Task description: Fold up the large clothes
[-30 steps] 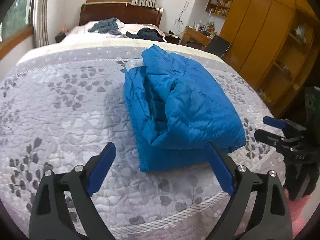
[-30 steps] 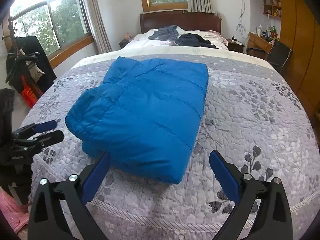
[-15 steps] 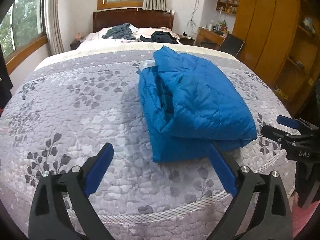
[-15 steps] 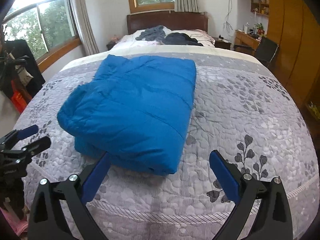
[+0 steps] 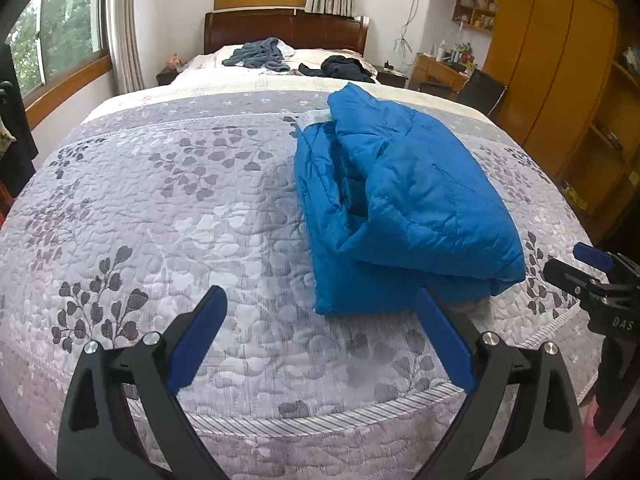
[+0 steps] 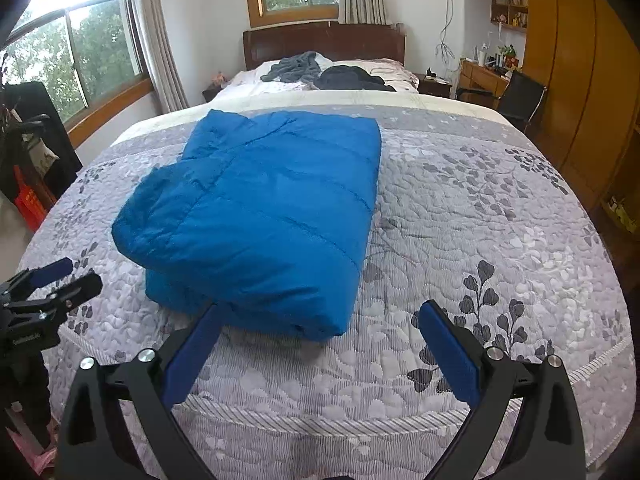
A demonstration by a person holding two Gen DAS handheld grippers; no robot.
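Observation:
A blue quilted jacket [image 5: 404, 204] lies folded in a thick bundle on the grey floral bedspread [image 5: 168, 208], near the foot of the bed. From the right wrist view the jacket [image 6: 264, 216] shows a smooth top panel and a rounded left fold. My left gripper [image 5: 322, 300] hovers open above the bed's foot edge, its right finger just short of the jacket's near edge. My right gripper [image 6: 320, 312] is open too, with the jacket's near edge just beyond its fingertips. Neither holds anything. Each gripper shows at the side of the other's view.
Dark clothes [image 6: 328, 72] lie heaped by the wooden headboard [image 6: 324, 40] at the far end. Wooden wardrobes [image 5: 560, 64], a desk and a black chair [image 6: 520, 100] line the right wall. Windows and a clothes rack [image 6: 32, 148] stand on the left.
Both grippers have pulled back toward the foot of the bed and risen slightly, so the jacket sits farther from the fingers. The jacket has not moved; both stay open.

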